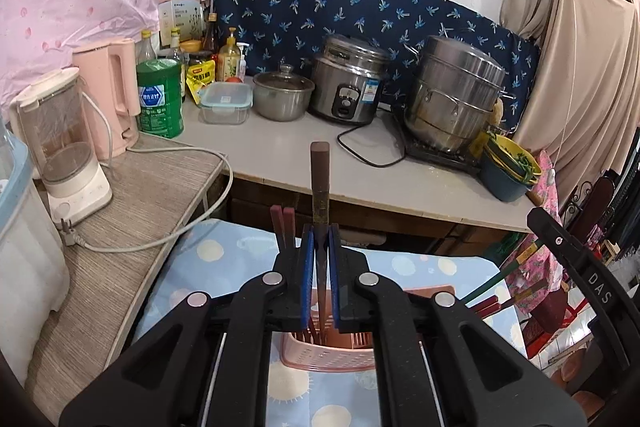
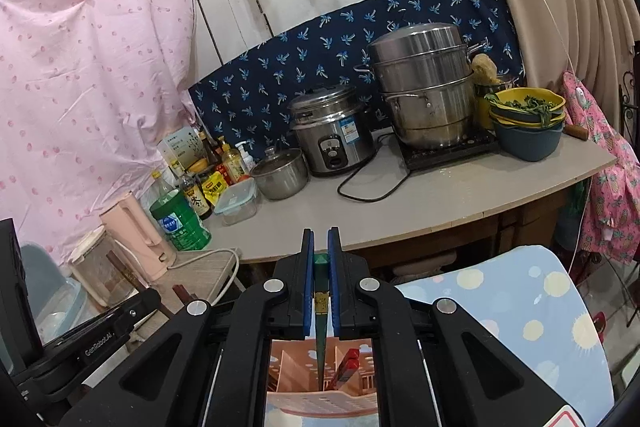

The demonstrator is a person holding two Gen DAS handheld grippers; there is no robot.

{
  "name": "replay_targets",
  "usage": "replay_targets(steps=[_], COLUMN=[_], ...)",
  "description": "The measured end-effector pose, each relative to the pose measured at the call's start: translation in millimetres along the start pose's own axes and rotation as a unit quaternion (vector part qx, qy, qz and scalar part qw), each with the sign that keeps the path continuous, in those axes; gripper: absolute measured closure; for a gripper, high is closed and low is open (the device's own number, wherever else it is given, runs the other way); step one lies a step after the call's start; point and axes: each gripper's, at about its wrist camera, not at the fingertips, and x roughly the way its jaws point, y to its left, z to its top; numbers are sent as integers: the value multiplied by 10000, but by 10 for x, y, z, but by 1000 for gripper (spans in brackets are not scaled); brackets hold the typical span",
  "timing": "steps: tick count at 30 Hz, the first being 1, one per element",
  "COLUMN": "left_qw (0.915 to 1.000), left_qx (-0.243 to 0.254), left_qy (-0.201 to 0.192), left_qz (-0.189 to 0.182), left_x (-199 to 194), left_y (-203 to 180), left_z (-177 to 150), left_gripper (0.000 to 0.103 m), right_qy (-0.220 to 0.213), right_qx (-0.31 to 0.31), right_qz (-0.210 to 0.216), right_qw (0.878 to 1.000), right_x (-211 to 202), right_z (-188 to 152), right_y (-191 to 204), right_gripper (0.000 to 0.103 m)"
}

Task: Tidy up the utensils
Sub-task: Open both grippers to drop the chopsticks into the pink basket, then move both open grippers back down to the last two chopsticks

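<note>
Over the basket: both my tools hang above the pink slotted utensil basket (image 1: 328, 357), which sits on the blue cloth with pale dots (image 1: 224, 259).
Left tool (image 1: 320, 239): clenched on a dark brown chopstick (image 1: 320, 179); blue pads (image 1: 307, 267) press it from both sides, thick end up, thin end pointing down into the basket.
Right tool (image 2: 320, 251): clamped on a green chopstick (image 2: 321, 311), gripped close to its thick top, tip reaching down toward a compartment.
Basket contents: two reddish chopsticks (image 1: 283, 227) stand just left of my left tool; the right view shows red ones (image 2: 347, 363) leaning inside a compartment. Which compartment each belongs to I cannot tell.
Handling: chopsticks are light, stiff, thin and smooth; likely to pivot or slip between flat pads if held at one point only.
Where to hold: my judgement is the upper, thicker third, square faces against the pads, so the stick hangs plumb.
Step in hand: appears to be lowering both sticks into the basket; release looks not yet done.
Risk: a tip catching on a slot or divider, tilting the light basket.
Background: table (image 1: 280, 155) with rice cooker (image 1: 348, 83) and steamer pot (image 1: 452, 95), well apart from the work.
</note>
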Motion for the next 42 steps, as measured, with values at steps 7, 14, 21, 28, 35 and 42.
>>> replay_targets(steps=[7, 14, 21, 28, 35, 42], left_qw=[10000, 9999, 9998, 9997, 9997, 9996], left_qx=[64, 98, 177, 210, 219, 265], left_qy=[24, 4, -26, -25, 13, 88], left_qz=[33, 80, 93, 94, 101, 74], left_x=[21, -64, -221, -345, -478, -631], left_y=[-52, -91, -134, -145, -134, -132], left_z=[-108, -162, -238, -323, -471, -686], left_gripper=[84, 68, 68, 68, 68, 68], right_qy=[108, 86, 83, 111, 221, 383], right_qx=[-18, -186, -266, -246, -241, -178], right_qz=[-14, 6, 28, 26, 74, 130], right_qw=[9999, 9998, 9996, 9996, 9994, 9990], right_x=[-15, -184, -360, -520, -685, -909], right_z=[-86, -166, -231, -326, -506, -755], right_y=[3, 70, 137, 138, 134, 69], right_gripper=[85, 80, 80, 80, 80, 80])
